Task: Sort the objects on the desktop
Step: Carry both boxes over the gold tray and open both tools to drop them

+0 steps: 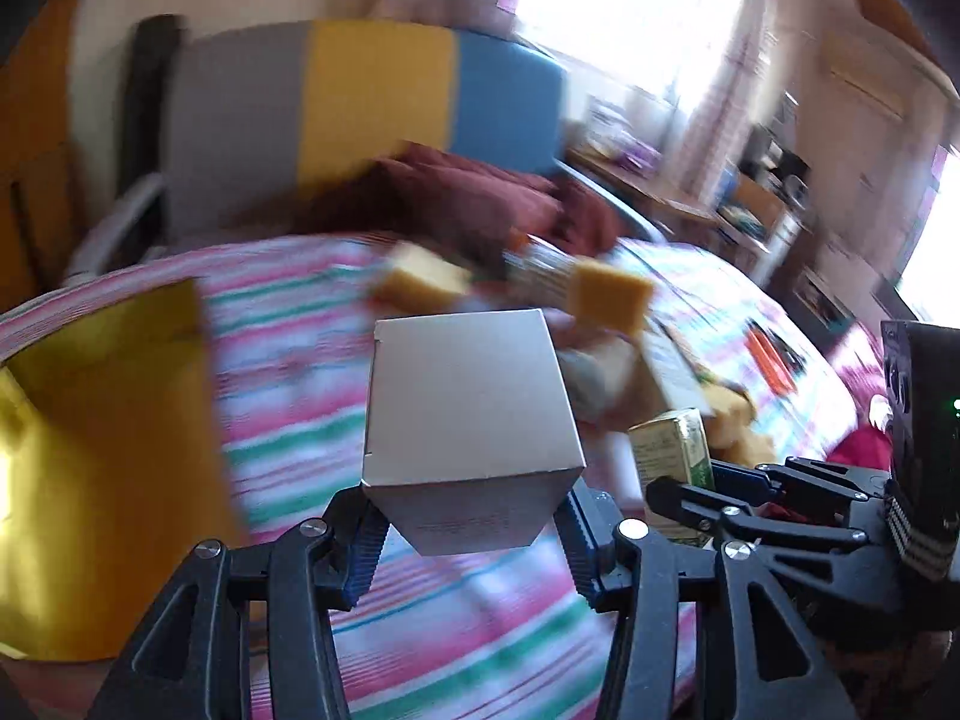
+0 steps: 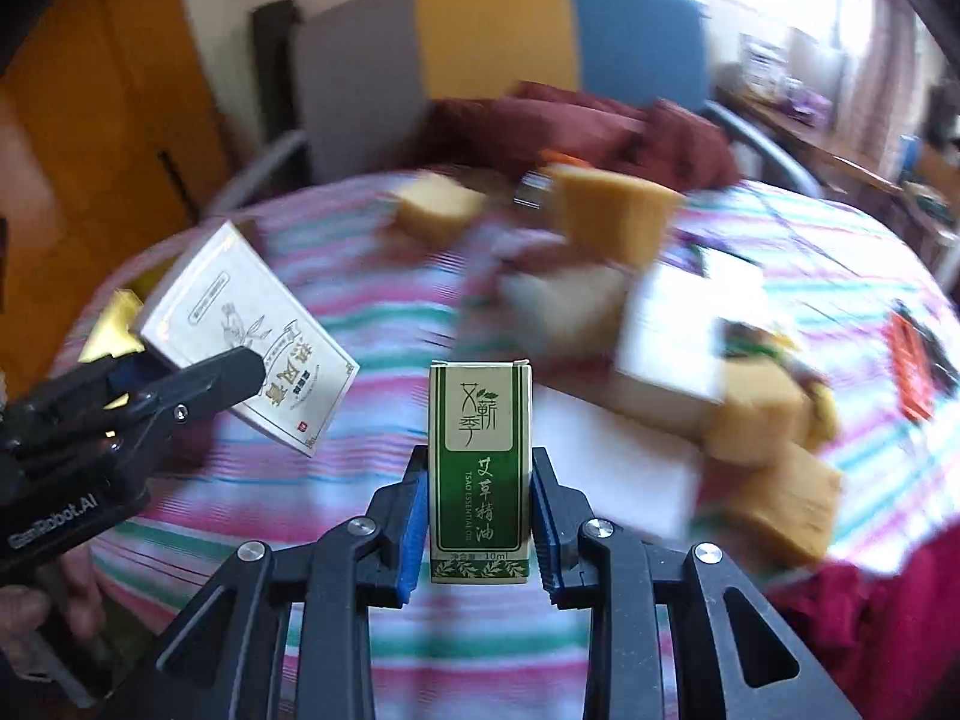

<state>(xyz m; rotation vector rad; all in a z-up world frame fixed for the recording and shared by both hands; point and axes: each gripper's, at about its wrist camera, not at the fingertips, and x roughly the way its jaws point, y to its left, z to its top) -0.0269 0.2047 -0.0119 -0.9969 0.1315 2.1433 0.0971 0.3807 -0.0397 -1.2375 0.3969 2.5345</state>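
My left gripper (image 1: 471,531) is shut on a plain beige carton (image 1: 468,414) and holds it above the striped tablecloth (image 1: 288,360). The same carton shows its printed face in the right wrist view (image 2: 252,336), with the left gripper (image 2: 180,390) at the left. My right gripper (image 2: 480,516) is shut on a small green essential-oil box (image 2: 480,462), held upright. That box also shows in the left wrist view (image 1: 672,450), with the right gripper (image 1: 708,498) beside it. Both views are motion-blurred.
Yellow sponge blocks (image 2: 612,210) and white cartons (image 2: 672,336) lie heaped on the table's right half. A gold container (image 1: 102,456) stands at the left. An orange-red item (image 2: 912,360) lies far right. A grey, yellow and blue chair (image 2: 498,54) with dark red cloth stands behind.
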